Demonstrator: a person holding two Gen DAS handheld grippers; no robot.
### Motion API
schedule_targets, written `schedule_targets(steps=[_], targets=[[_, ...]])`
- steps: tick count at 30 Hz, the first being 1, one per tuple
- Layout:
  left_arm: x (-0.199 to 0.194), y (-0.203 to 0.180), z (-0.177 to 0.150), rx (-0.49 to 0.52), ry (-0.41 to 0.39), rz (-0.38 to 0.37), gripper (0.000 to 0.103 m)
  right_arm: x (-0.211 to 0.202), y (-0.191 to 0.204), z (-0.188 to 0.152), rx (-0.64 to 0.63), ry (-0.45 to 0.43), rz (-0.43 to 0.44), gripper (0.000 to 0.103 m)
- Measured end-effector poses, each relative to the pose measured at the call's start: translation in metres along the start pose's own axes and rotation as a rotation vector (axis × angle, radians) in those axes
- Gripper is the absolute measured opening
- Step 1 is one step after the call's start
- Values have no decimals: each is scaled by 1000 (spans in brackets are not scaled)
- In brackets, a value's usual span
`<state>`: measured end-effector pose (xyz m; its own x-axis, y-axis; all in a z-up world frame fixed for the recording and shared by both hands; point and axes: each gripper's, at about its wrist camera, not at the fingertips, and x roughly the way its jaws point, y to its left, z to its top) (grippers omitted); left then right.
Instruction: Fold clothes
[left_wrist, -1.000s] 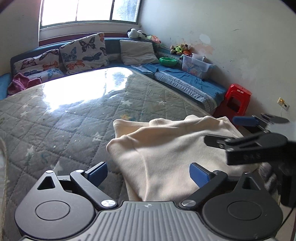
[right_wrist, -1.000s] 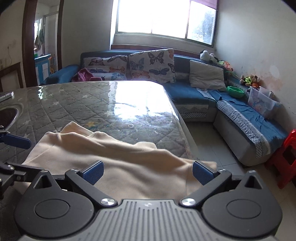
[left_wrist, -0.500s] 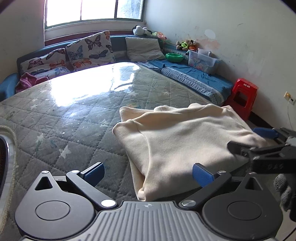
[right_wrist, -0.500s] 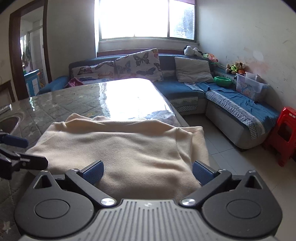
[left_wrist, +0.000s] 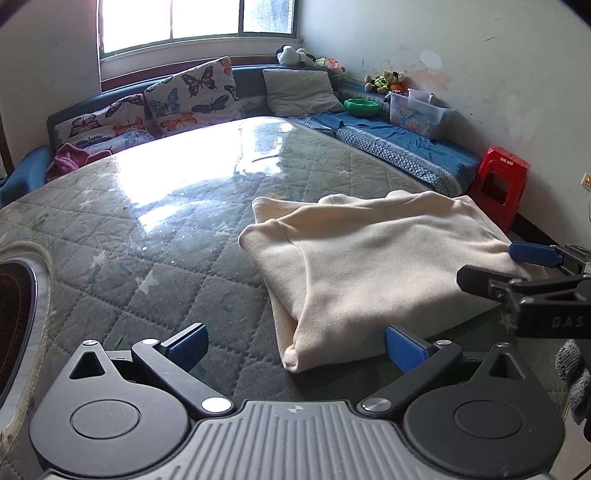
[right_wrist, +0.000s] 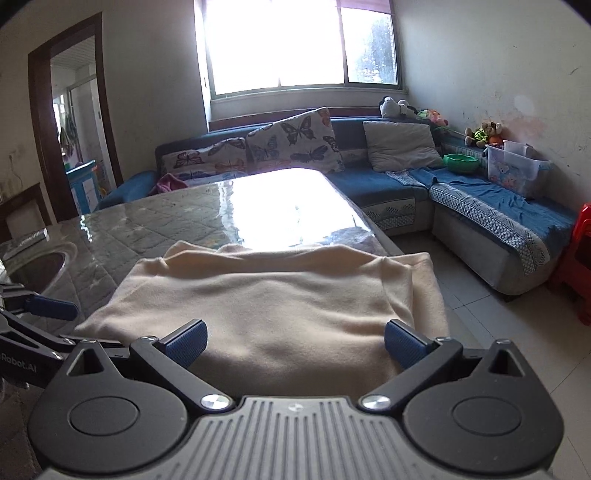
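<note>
Just before both spread grippers (left_wrist: 295, 347) (right_wrist: 295, 343), folded garment (right_wrist: 266, 306).

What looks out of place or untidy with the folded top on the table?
The cream top sits at the table's right edge, one corner hanging past it. A lower layer also sticks out at the far side.

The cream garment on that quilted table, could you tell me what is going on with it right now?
A person with a gripper in each hand is folding the cream garment on the quilted table. It lies folded into a rough rectangle near the table's edge. The left gripper and right gripper both have their jaws open and hold nothing; the right one sits just in front of the garment's near edge, the left by its near corner.
</note>
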<state>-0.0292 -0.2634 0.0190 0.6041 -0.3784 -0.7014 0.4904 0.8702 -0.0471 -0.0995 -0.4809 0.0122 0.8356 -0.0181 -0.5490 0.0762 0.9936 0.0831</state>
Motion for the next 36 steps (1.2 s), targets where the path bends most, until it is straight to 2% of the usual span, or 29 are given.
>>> schedule_targets(steps=[7,11,14,18,21,24,27,30,36], targets=[[-7,6,-3,-18,1,17,103,-2,8,-5,-61,17,-33,103],[-11,8,-4,-33,-9,28,103,-8,6,-1,-50,-4,-1,103],[-13,13,-5,-49,-12,32,103,-2,0,-4,-29,41,-29,103],[-15,18,-3,-73,-21,48,103,-11,-5,-7,-16,27,-1,103],[-15,21,1,-100,-30,61,103,-20,-6,1,-4,-23,11,103],[-13,23,6,-131,-38,72,103,-20,-8,7,35,-43,67,103],[-7,24,8,-147,-25,98,103,-13,-8,7,73,-16,143,103],[-1,28,8,-157,-4,109,103,-6,-10,-2,86,22,145,103],[1,30,6,-161,6,103,103,-12,-5,-4,33,12,129,103]])
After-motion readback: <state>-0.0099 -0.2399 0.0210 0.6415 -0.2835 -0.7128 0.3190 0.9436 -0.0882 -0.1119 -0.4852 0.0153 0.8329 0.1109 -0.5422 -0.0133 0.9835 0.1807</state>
